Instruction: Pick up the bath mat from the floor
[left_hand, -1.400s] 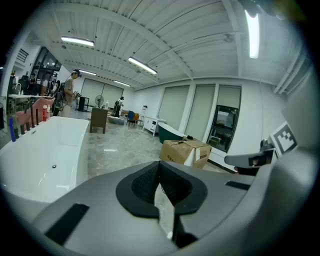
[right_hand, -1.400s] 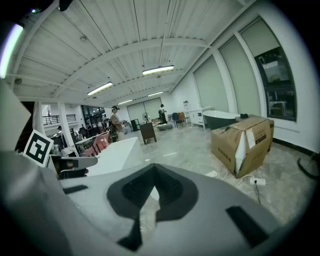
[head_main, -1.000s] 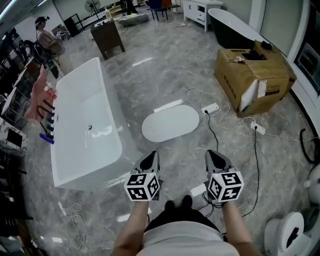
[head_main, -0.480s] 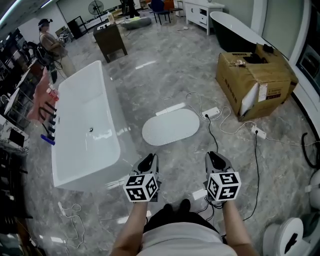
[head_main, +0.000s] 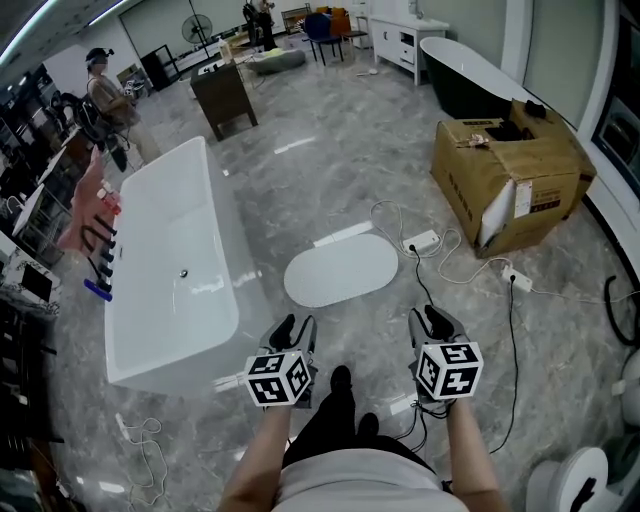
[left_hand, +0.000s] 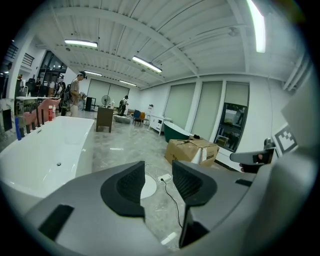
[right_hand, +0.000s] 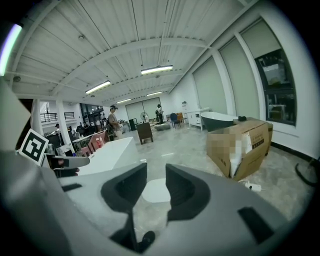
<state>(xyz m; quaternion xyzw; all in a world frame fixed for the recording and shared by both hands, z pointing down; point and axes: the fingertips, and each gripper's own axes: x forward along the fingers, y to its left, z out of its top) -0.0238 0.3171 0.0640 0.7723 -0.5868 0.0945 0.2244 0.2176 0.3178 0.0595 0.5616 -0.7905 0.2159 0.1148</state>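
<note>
You're opening the left gripper (head_main: 296, 326) and right gripper (head_main: 429, 318), both empty. The bath mat (head_main: 341, 270) is lying mid-floor (head_main: 330, 160), beside the bathtub (head_main: 170, 260). It's probably light and floppy, so pinch its near edge.

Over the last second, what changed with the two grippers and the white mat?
The left gripper and right gripper were shut; their jaws are now opening, nothing between them. The person's foot has stepped toward the bath mat. The mat still lies flat, untouched; bathtub and cardboard box unmoved.
</note>
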